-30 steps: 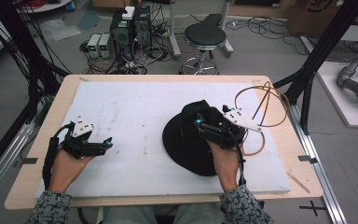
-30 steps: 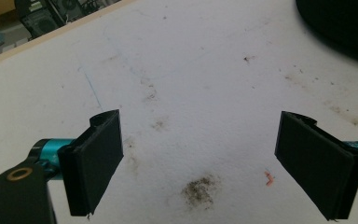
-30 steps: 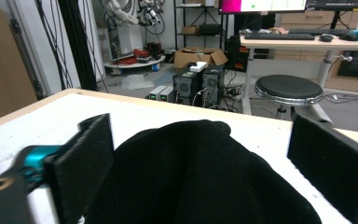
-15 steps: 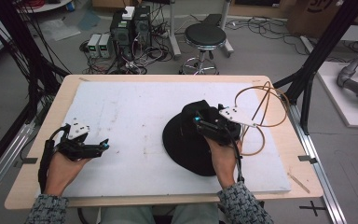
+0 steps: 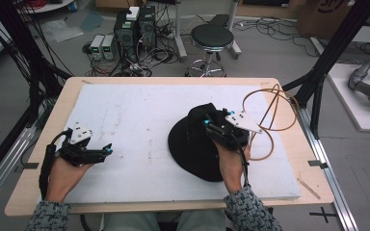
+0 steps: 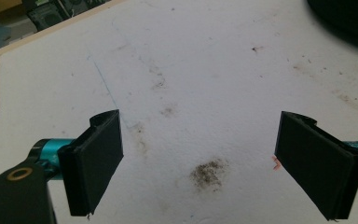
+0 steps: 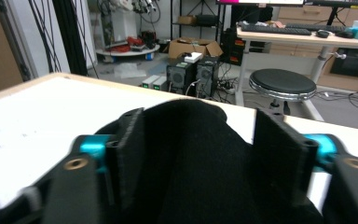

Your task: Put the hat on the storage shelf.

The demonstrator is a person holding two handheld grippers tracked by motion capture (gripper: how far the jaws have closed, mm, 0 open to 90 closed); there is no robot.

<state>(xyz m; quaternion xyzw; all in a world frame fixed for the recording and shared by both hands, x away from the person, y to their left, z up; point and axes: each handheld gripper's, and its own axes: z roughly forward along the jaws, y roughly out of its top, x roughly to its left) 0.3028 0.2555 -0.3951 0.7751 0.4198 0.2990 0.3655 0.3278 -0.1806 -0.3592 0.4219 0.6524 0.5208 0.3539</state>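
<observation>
A black hat (image 5: 192, 151) lies on the right half of the white mat (image 5: 139, 115). My right gripper (image 5: 207, 124) sits on top of its crown. In the right gripper view the crown (image 7: 186, 186) bulges up between the two jaws and touches both pads, so the right gripper (image 7: 198, 140) is shut on it. My left gripper (image 5: 107, 151) rests low over the mat's left part, far from the hat. It stands open (image 6: 200, 158), with bare stained mat between its jaws. A dark edge of the hat (image 6: 349, 18) shows at the top right of the left gripper view.
A loop of brown cable (image 5: 272, 113) lies on the table right of the hat. A thin wooden stick (image 5: 309, 188) lies near the front right corner. The wooden table rim (image 5: 173, 81) frames the mat. A stool (image 5: 212, 36) and computer boxes stand beyond the far edge.
The right gripper has shifted slightly left on the hat's crown. The left hand has drifted a little toward the near edge. The hat stays in place.
</observation>
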